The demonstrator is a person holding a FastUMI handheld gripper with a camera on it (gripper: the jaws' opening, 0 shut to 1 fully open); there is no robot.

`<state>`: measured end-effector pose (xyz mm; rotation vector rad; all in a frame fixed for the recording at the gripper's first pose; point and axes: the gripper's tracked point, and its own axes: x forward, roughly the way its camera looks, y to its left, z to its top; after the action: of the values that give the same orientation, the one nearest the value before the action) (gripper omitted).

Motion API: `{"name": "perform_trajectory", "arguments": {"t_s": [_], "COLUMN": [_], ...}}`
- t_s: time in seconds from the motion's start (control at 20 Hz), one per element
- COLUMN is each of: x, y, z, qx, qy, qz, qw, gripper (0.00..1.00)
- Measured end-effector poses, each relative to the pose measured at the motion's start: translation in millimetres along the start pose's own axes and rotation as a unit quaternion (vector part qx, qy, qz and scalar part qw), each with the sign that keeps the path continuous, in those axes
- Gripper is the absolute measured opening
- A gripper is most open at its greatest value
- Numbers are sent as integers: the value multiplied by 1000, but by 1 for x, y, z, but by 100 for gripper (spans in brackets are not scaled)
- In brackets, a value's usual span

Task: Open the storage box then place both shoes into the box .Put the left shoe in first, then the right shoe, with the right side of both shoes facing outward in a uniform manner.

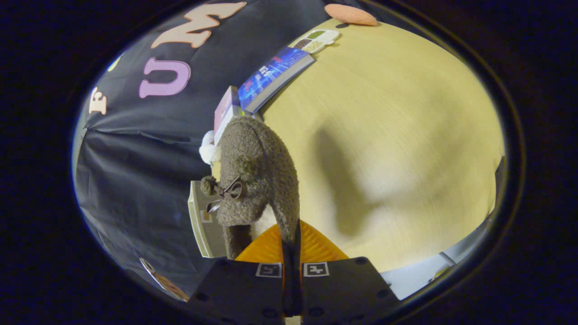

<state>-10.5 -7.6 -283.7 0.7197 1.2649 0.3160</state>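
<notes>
The gripper point(291, 253) is clenched on the grey fuzzy shoe point(257, 176), its rim being pinched between both orange fingers point(316, 248). The shoe, with a small bow and pompom, is being held up above the wooden table point(397, 135). A blue book point(273, 76), a pink box point(226, 108) and a compartment tray point(318, 39) are lying along the table's far edge beyond the shoe.

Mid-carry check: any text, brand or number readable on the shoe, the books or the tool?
Blue book: cover print too blurred to read.
Pink book: nothing legible.
Fuzzy brown shoe, pinched between both fingers of the tool: no brand visible.
Markers on the tool: square coded patterns, no words.
</notes>
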Motion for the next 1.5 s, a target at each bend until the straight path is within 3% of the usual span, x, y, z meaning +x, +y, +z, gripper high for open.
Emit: {"name": "perform_trajectory", "arguments": {"t_s": [0.55,1.05,1.3,1.5], "x": [1,58,93,124], "y": [158,283,303,281], "z": [-45,-87,-105,-127], "qx": [-60,-93,-109,-122], "qy": [12,31,17,13], "qz": [64,113,85,4], "qw": [996,989,990,992], "gripper": [3,3,4,4]}}
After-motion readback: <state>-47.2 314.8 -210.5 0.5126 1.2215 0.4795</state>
